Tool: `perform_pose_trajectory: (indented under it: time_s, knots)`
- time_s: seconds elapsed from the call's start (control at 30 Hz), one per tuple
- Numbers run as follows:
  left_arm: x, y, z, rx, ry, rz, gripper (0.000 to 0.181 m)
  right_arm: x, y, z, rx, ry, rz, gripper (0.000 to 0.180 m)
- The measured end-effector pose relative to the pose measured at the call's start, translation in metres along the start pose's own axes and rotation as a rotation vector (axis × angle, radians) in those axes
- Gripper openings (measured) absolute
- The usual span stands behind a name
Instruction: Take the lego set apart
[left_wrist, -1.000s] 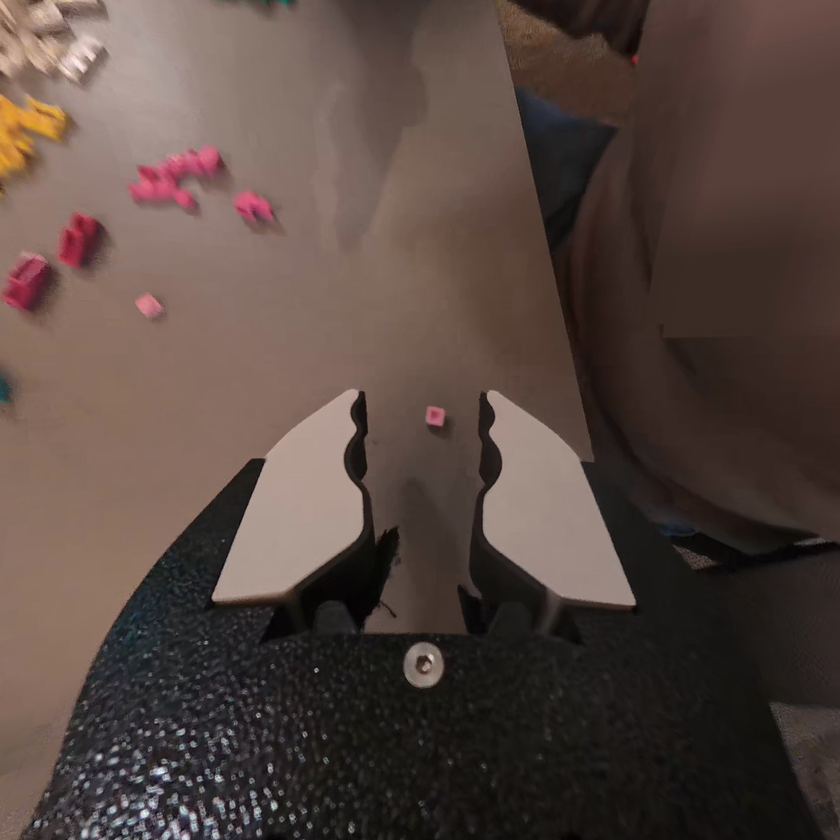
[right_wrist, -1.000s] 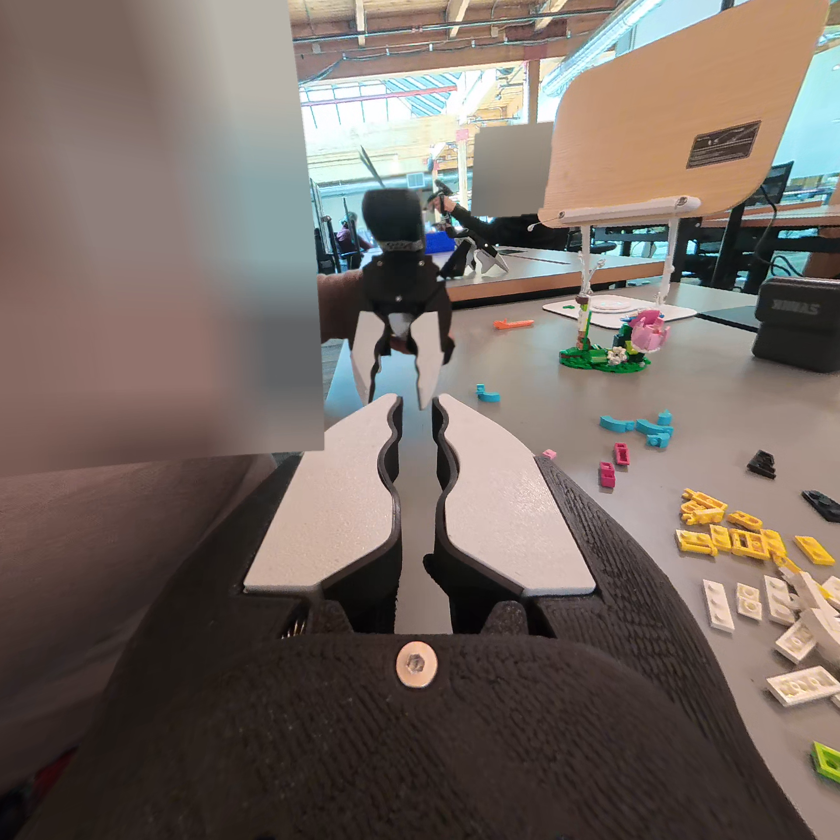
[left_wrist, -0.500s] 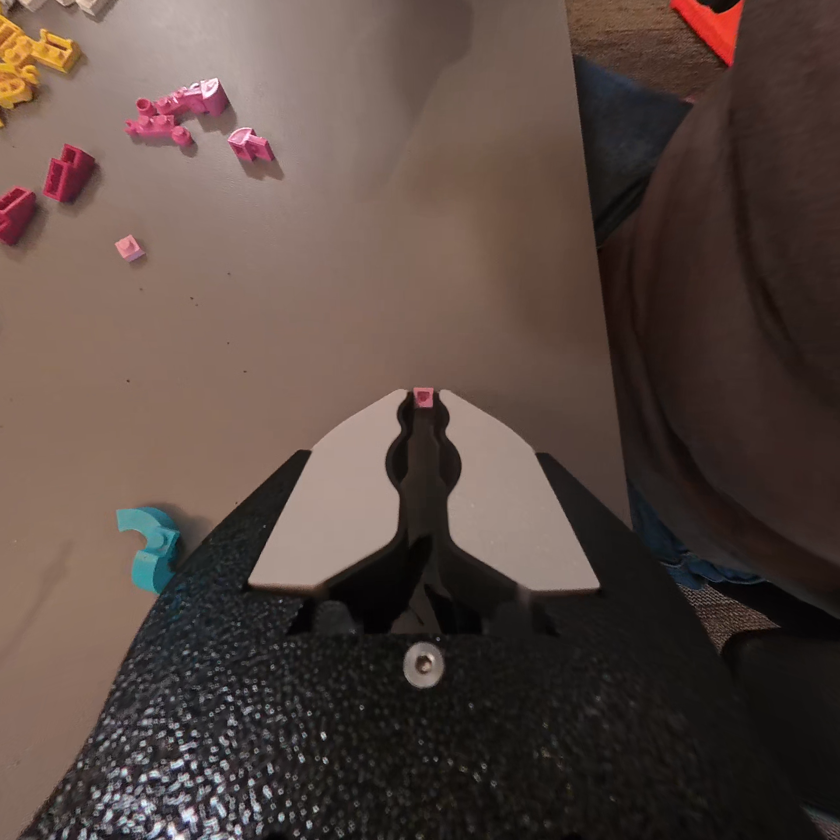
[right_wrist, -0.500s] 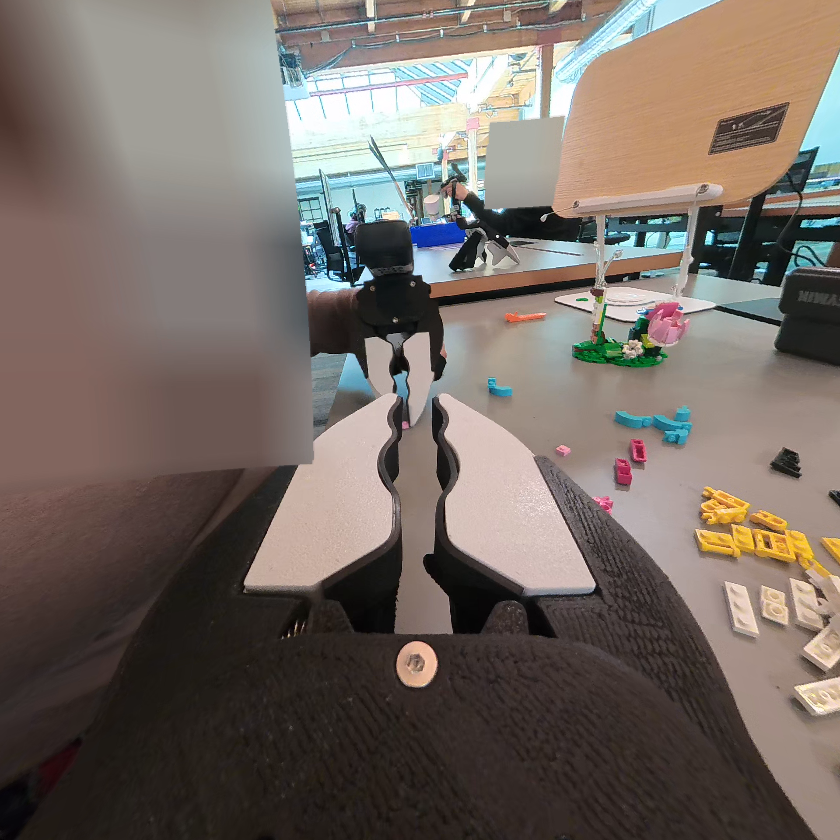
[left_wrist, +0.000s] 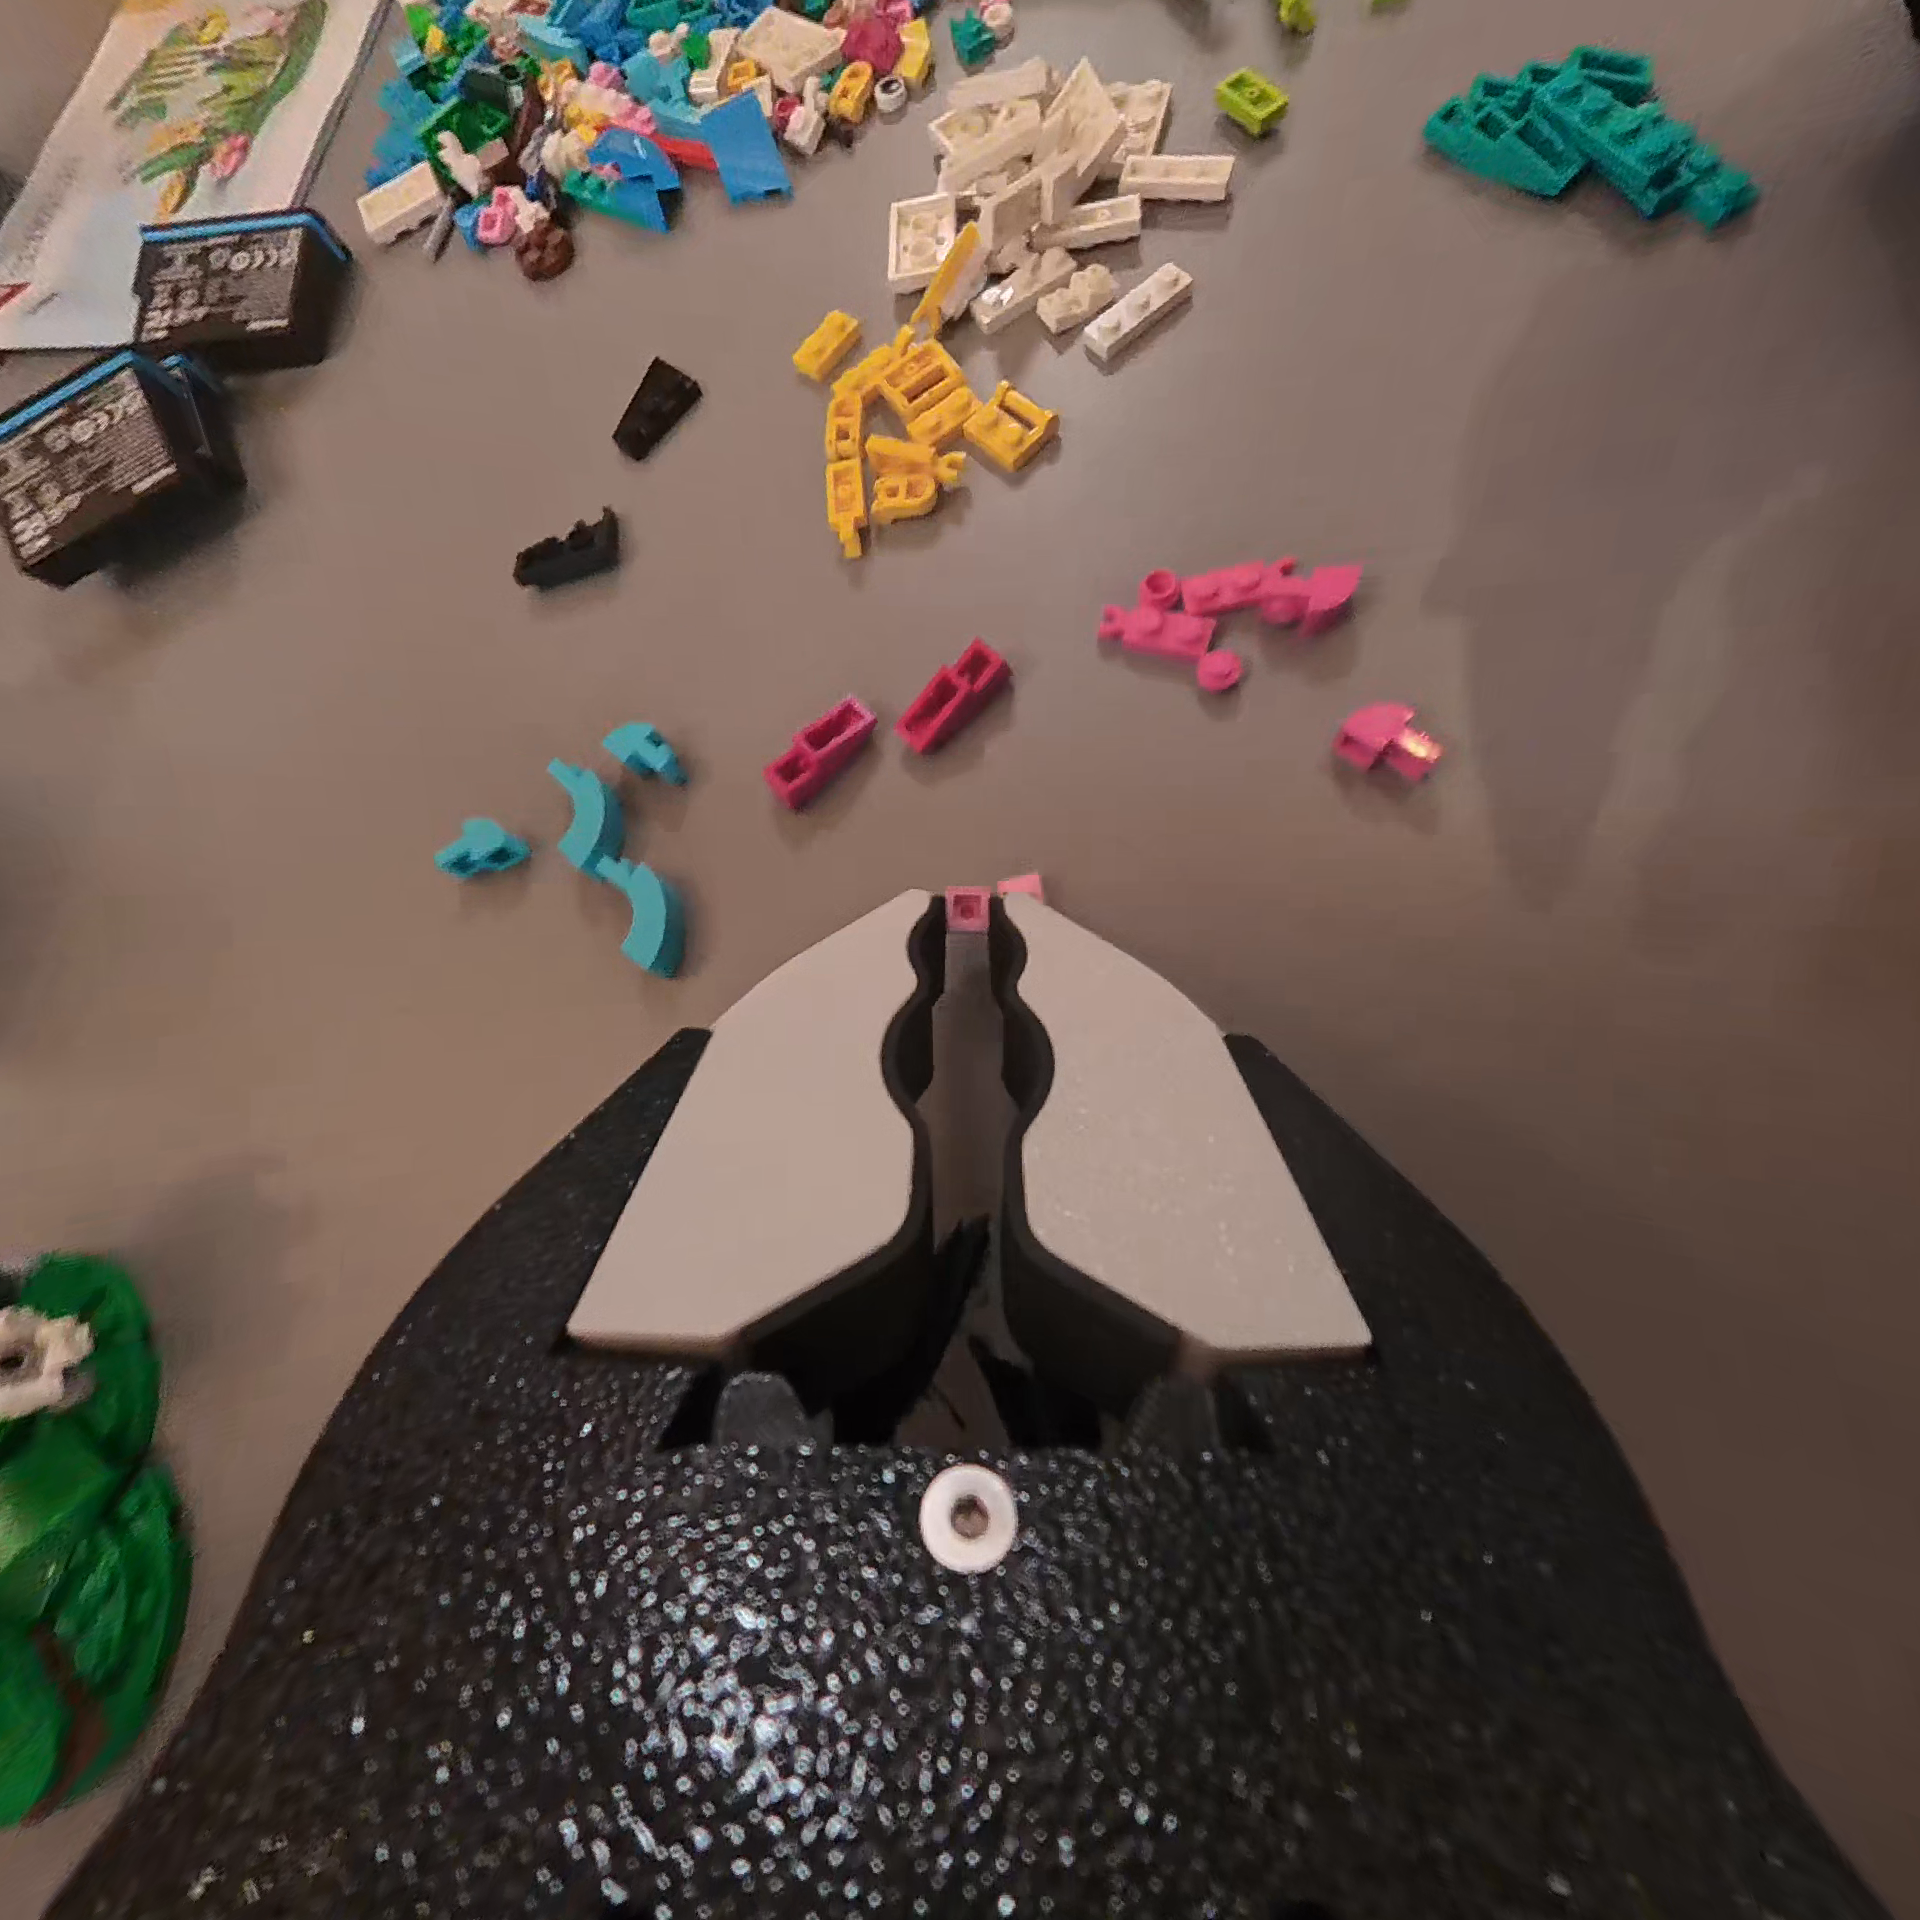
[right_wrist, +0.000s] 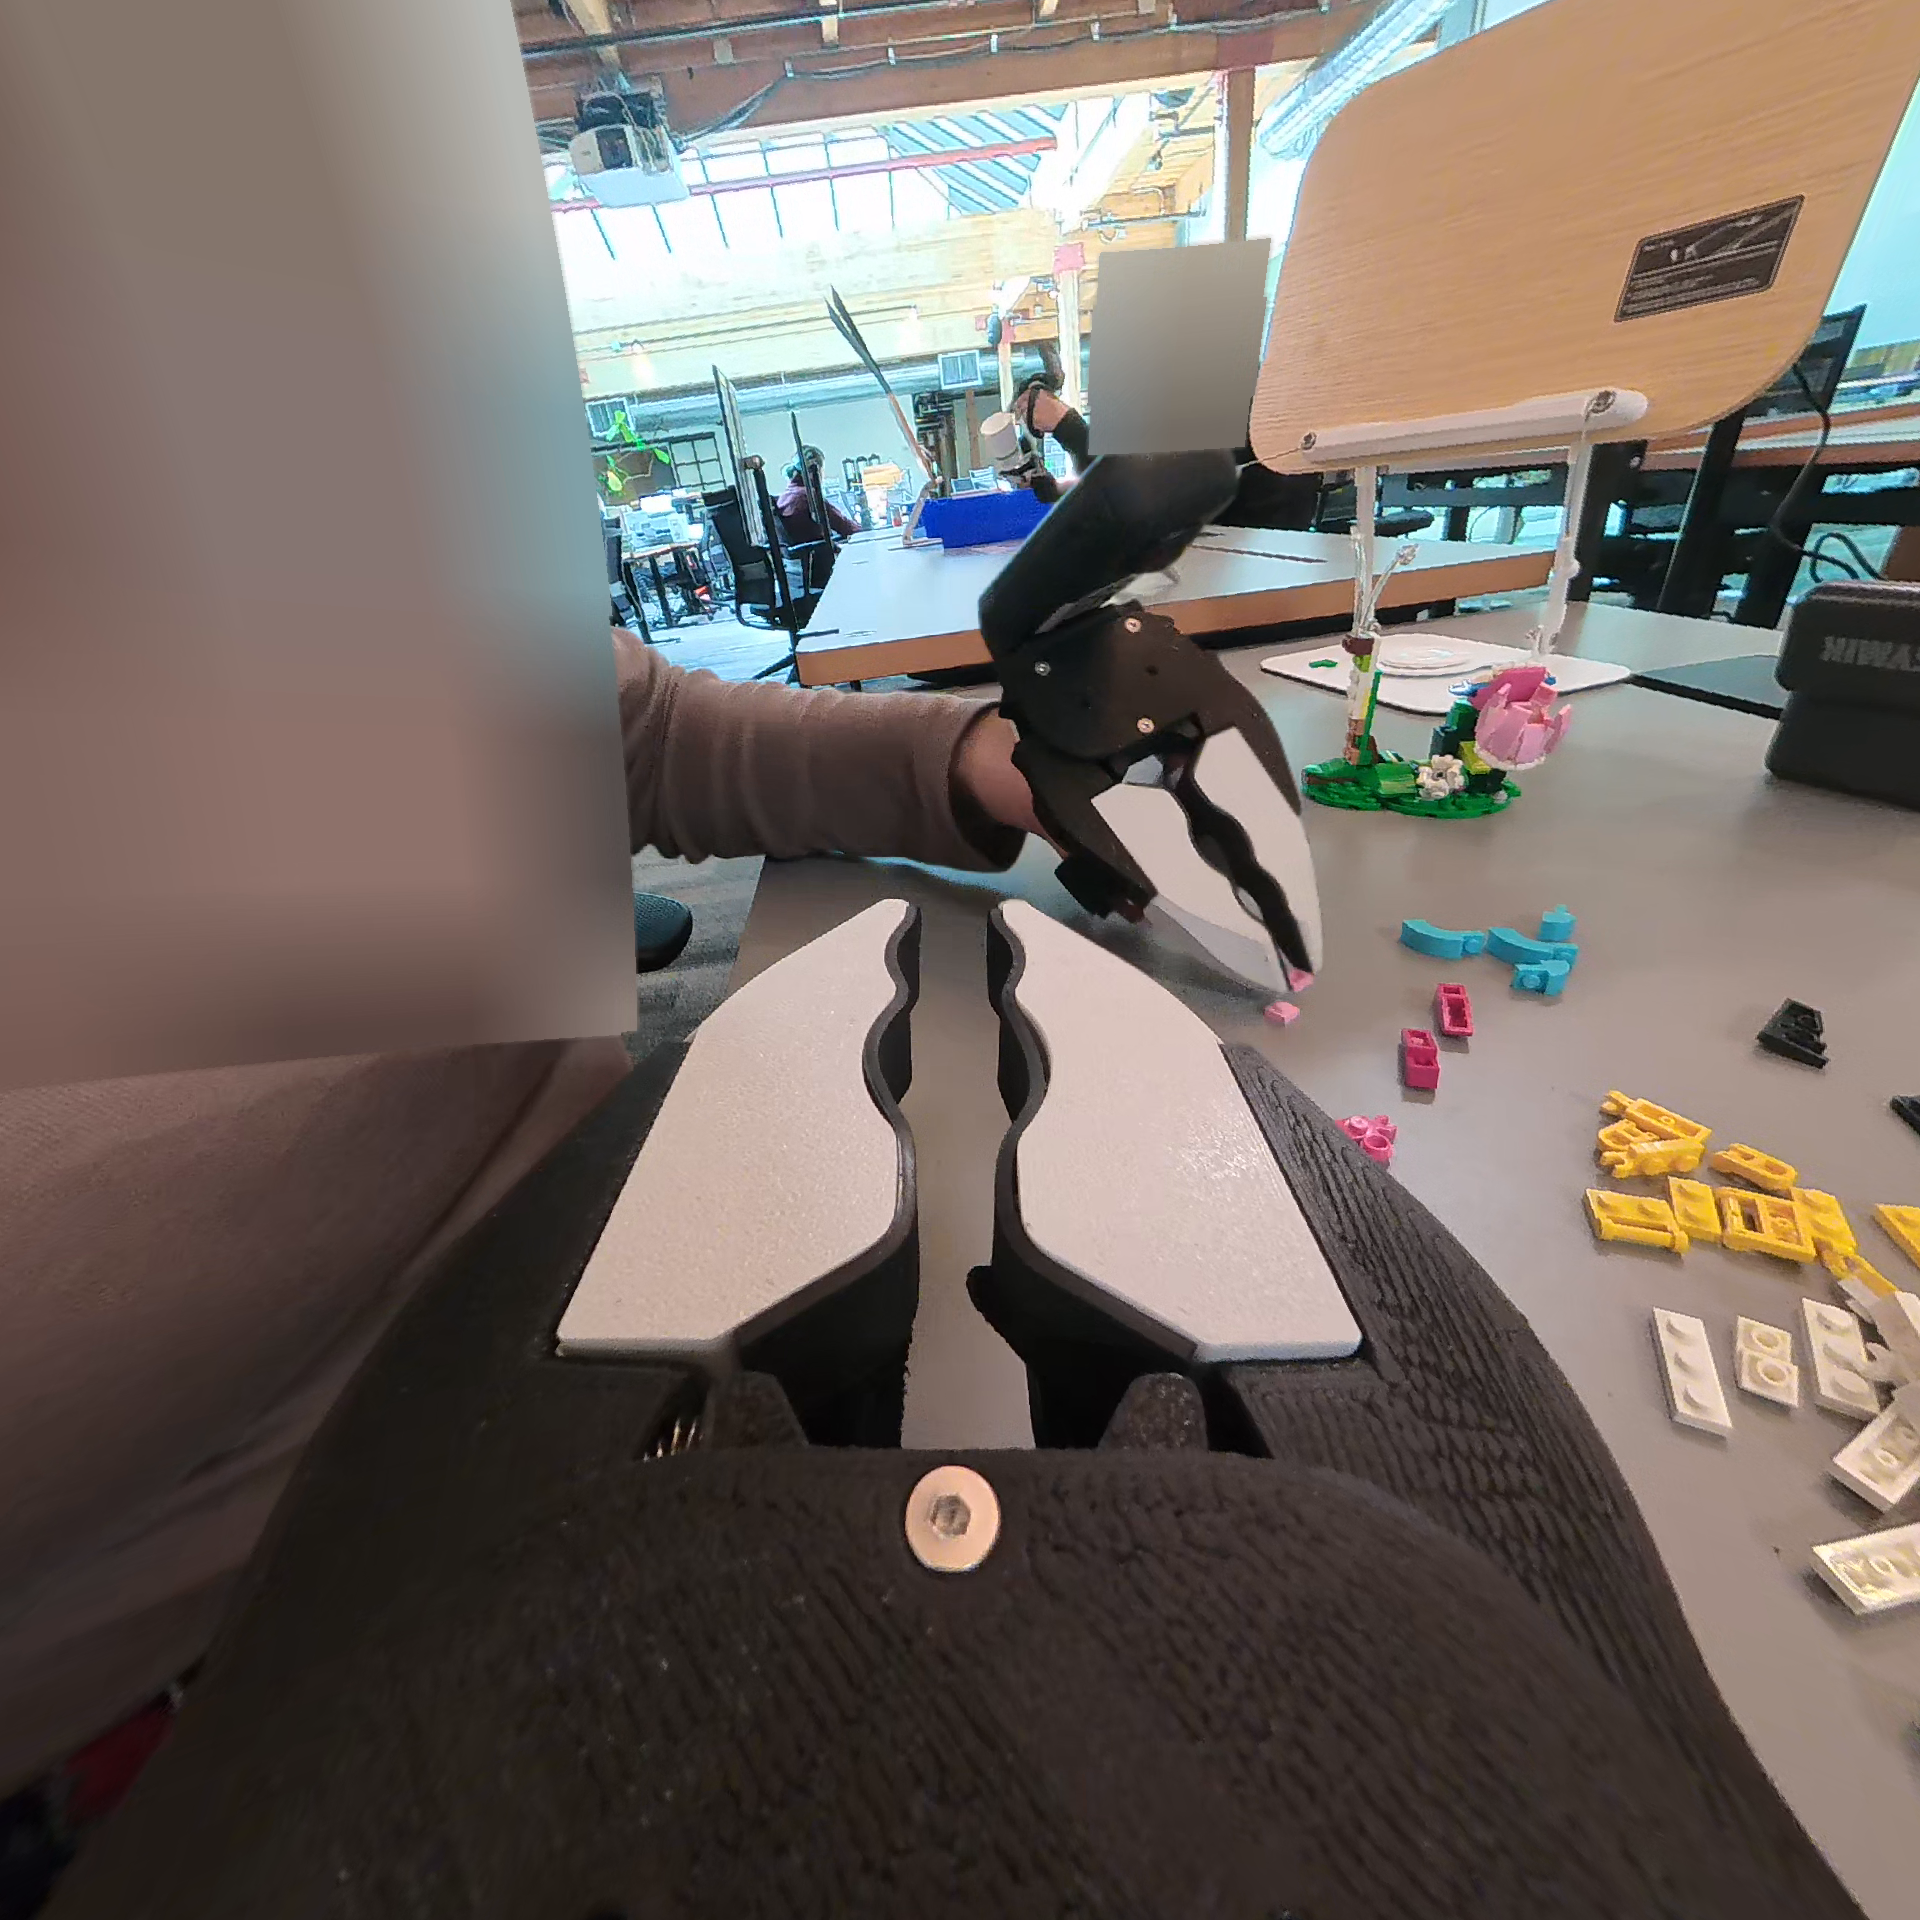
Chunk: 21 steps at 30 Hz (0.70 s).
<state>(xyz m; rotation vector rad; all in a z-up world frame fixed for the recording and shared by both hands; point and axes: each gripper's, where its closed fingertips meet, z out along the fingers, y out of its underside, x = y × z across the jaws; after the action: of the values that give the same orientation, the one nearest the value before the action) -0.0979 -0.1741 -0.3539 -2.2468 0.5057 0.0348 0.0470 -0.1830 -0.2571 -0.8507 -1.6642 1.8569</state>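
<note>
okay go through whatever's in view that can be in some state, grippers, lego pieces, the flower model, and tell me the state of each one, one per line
left gripper: shut on the small pink brick, tips just above the table.
small pink brick: pinched between the fingertips.
second small pink brick: loose on the table beside the tips.
right gripper: slightly open, empty.
flower model: assembled, upright.
yellow pieces: loose, grouped.
white plates: loose, piled.

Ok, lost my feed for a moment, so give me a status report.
Left gripper shut on small pink brick, low over the table. Right gripper empty, fingers slightly apart. Second pink brick right beside it. Nothing blocking.
</note>
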Motion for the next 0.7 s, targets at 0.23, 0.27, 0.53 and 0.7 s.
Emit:
perform_pose_trajectory:
  time_s: [0.23,0.27,0.53,0.7]
  knots:
    - [0.006,-0.007,0.005,-0.039,0.023,0.019,0.038,0.0,-0.001,0.0,0.0,0.006,-0.015,0.011]
    - [0.005,-0.01,0.002,-0.028,0.021,0.016,0.041,0.0,-0.001,-0.001,0.001,0.01,-0.017,0.011]
    - [-0.053,-0.016,-0.088,0.224,-0.213,-0.197,0.043,0.021,-0.024,-0.016,0.125,0.207,-0.151,0.011]
    - [-0.122,0.037,-0.144,0.23,-0.546,-0.312,0.041,0.036,-0.031,-0.025,0.166,0.326,-0.18,0.013]
